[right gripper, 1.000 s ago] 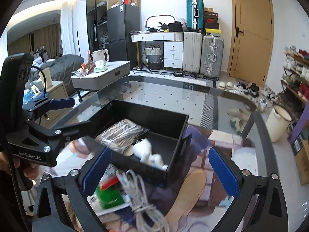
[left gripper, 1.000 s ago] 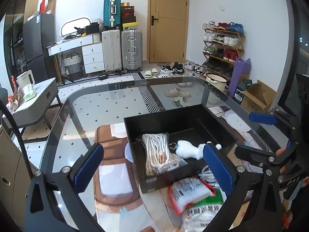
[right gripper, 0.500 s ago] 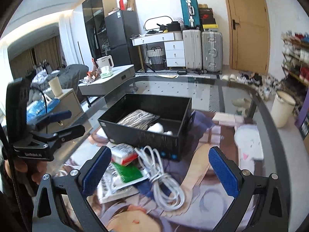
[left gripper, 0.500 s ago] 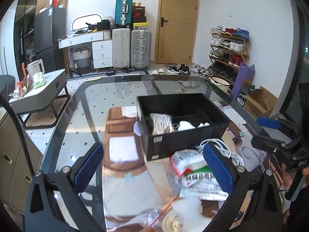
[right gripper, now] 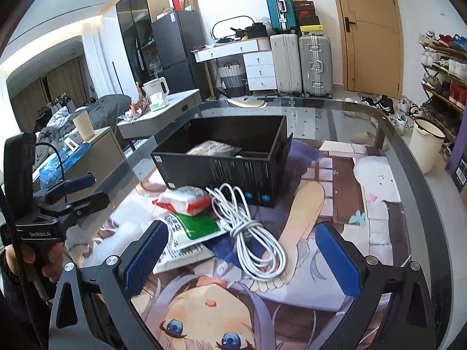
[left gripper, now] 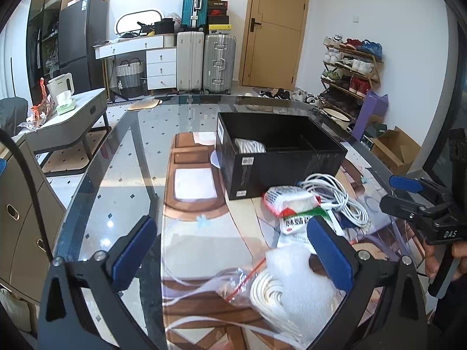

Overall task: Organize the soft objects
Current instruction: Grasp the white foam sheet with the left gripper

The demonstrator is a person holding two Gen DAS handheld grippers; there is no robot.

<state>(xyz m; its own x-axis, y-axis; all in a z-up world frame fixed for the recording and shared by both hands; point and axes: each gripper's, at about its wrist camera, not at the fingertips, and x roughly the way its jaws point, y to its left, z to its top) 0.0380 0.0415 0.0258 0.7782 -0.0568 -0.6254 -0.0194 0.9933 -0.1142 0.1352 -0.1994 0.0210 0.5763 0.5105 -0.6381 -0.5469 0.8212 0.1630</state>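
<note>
Lying between the wide-spread right claw point(right gripper: 240, 252): white cable point(right gripper: 251, 233).

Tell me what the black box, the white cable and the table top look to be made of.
Black box: probably matte cardboard, going by its thin straight walls, printed text and stickers.
White cable: smooth plastic-sheathed cord, bundled in glossy loops.
Table top: clear glass with a dark rim; the floor tiles show through it, and it reflects light.
</note>
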